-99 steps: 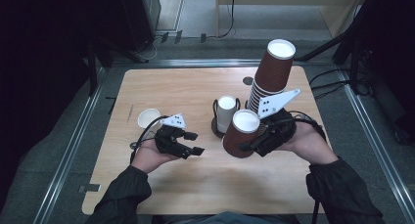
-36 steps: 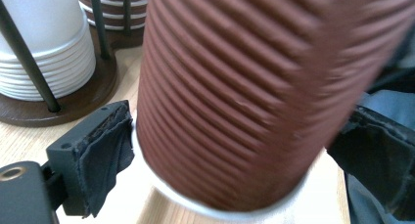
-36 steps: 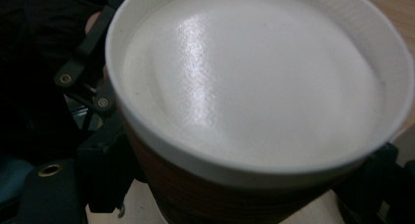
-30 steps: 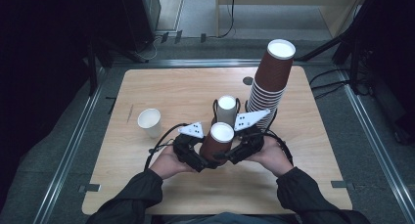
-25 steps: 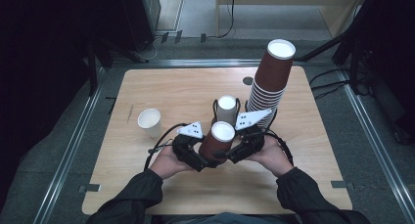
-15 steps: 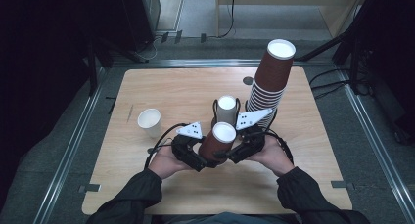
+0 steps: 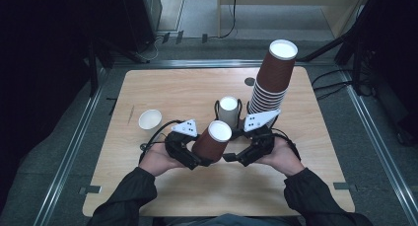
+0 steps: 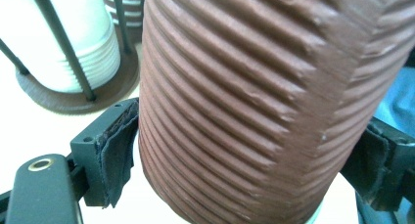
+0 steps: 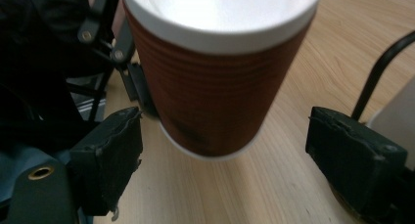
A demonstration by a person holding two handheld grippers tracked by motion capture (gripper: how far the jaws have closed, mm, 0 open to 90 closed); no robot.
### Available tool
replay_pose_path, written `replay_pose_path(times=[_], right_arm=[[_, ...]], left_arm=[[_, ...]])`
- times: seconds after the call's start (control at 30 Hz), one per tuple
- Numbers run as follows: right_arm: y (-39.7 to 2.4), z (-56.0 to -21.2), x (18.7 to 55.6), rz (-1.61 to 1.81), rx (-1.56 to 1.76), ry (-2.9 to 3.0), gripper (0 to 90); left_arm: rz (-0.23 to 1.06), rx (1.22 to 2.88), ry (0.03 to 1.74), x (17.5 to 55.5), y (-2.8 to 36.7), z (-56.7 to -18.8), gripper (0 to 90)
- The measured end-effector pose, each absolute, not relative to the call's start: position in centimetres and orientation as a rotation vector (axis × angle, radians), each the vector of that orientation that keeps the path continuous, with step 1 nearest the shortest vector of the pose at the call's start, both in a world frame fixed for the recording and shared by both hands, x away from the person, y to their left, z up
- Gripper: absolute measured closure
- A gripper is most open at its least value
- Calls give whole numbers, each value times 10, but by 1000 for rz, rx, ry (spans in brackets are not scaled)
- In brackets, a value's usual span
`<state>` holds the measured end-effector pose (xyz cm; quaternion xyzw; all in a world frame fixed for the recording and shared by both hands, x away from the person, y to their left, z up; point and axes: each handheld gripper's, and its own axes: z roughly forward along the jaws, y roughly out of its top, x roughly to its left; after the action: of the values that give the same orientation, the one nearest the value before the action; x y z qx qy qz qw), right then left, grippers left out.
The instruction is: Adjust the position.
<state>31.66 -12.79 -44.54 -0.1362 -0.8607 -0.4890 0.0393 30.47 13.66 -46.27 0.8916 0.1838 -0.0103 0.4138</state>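
Left tool [image 8: 244, 185] just closing, clamped on brown ribbed paper cup [image 7: 212, 141] low; right tool [image 9: 222, 185] apart beside cup. Cup light, crushable: you gripped gently.

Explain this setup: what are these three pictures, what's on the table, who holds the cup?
There is no robot: a person holds a two-jaw hand-held gripper in each hand. The high view looks down on the light wooden table; the other two cameras ride on the grippers. The left hand-held gripper has just been closing, and its pads now press the ribbed brown paper cup. The right hand-held gripper stands open, the cup between its jaws but untouched. On the table: a tall stack of brown cups, a black wire holder with white cups and a small white cup.
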Motion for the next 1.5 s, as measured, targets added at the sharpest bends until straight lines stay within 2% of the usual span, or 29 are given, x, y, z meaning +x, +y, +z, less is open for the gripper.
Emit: replay_pose_path(times=[0.53, 0.8, 1.27, 1.33, 1.37, 1.5], right_arm=[[-143, -460, 306, -1377, -472, -2739, 146], [-145, -465, 307, -1354, -463, -2752, 146], [-119, -464, 311, -1272, -343, -2760, 142], [-115, -466, 309, -1239, -315, -2776, 148], [-113, -467, 308, -1211, -280, -2820, 200], [-114, -467, 309, -1203, -265, -2800, 221]], left_arm=[[-6, 2469, 485, 311, 130, -467, 118], [-59, 2527, 440, 311, 115, -475, 118], [-138, 2613, 366, 306, 92, -490, 112], [-154, 2620, 374, 306, 91, -492, 101], [-152, 2635, 375, 306, 90, -492, 98], [-124, 2635, 358, 303, 91, -492, 90]])
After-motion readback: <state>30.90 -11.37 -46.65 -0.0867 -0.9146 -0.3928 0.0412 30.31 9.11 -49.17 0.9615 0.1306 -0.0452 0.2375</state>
